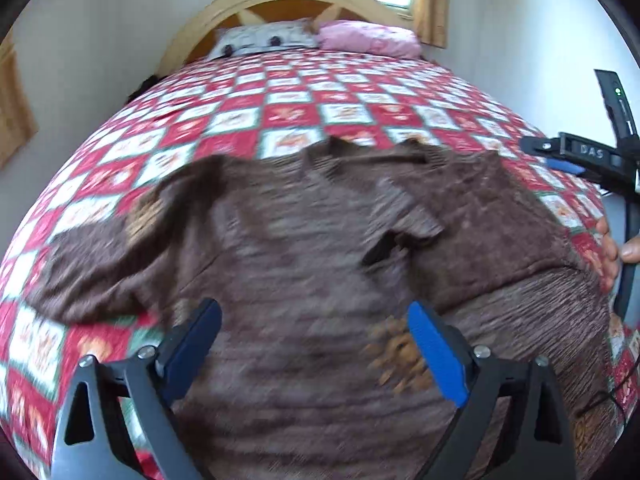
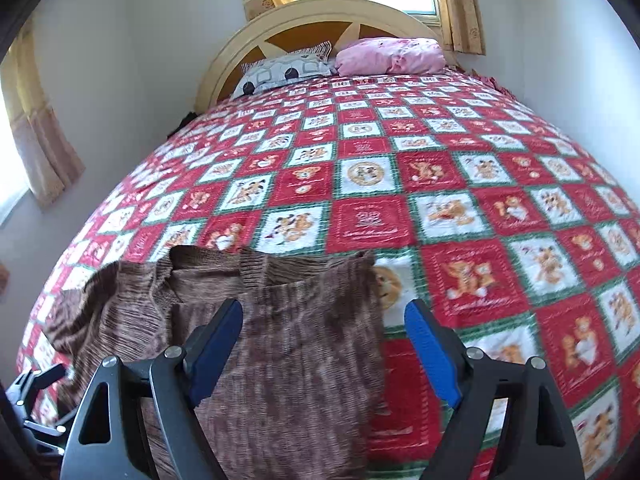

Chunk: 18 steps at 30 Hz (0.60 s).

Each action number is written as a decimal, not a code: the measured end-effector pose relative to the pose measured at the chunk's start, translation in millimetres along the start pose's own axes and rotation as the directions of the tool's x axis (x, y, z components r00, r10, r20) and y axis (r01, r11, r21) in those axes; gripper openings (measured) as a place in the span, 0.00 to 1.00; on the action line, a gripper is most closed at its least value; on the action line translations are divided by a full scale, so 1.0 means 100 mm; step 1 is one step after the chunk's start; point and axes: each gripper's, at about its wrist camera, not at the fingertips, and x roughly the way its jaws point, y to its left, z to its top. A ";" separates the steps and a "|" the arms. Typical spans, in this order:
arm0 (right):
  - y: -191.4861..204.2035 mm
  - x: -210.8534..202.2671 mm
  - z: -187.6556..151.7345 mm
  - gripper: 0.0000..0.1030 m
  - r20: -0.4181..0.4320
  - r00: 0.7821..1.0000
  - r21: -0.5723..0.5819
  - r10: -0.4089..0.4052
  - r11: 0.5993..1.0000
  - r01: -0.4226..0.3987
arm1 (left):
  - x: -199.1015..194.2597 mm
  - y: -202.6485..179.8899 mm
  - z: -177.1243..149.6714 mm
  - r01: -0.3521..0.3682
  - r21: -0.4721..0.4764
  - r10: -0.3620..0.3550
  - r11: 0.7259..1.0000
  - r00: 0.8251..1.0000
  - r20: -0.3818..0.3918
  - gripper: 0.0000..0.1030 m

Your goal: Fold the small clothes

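A small brown knit sweater (image 1: 288, 248) lies spread on the bed, collar toward the headboard, its left sleeve stretched out and its right side folded in over the body. My left gripper (image 1: 316, 320) is open and empty just above the sweater's lower body. My right gripper (image 2: 324, 320) is open and empty above the sweater's right edge (image 2: 312, 344). The right gripper also shows at the right edge of the left wrist view (image 1: 560, 156), with the person's hand behind it. The left gripper's body shows at the lower left of the right wrist view (image 2: 36, 408).
The bed carries a red, white and green checked quilt (image 2: 460, 184) with bear pictures. A patterned pillow (image 2: 288, 70) and a pink pillow (image 2: 392, 56) lie against the wooden headboard (image 2: 320, 16). White walls and curtained windows (image 2: 32, 136) surround the bed.
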 end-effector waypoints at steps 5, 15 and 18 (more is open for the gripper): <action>-0.07 -0.12 -0.20 0.81 -0.004 1.000 0.030 0.010 0.999 -0.010 | 0.34 -0.29 0.23 0.085 0.121 -0.080 0.989 0.996 -0.042 0.67; -0.36 -0.45 -0.24 0.81 0.056 0.997 0.037 -0.055 0.998 0.052 | 0.73 0.12 0.44 0.178 -0.136 -0.190 0.975 0.978 -0.085 0.23; -0.36 -0.33 -0.20 0.81 0.035 0.998 0.027 -0.047 0.999 0.046 | 0.72 0.16 0.38 0.215 -0.144 -0.228 0.966 0.971 -0.078 0.22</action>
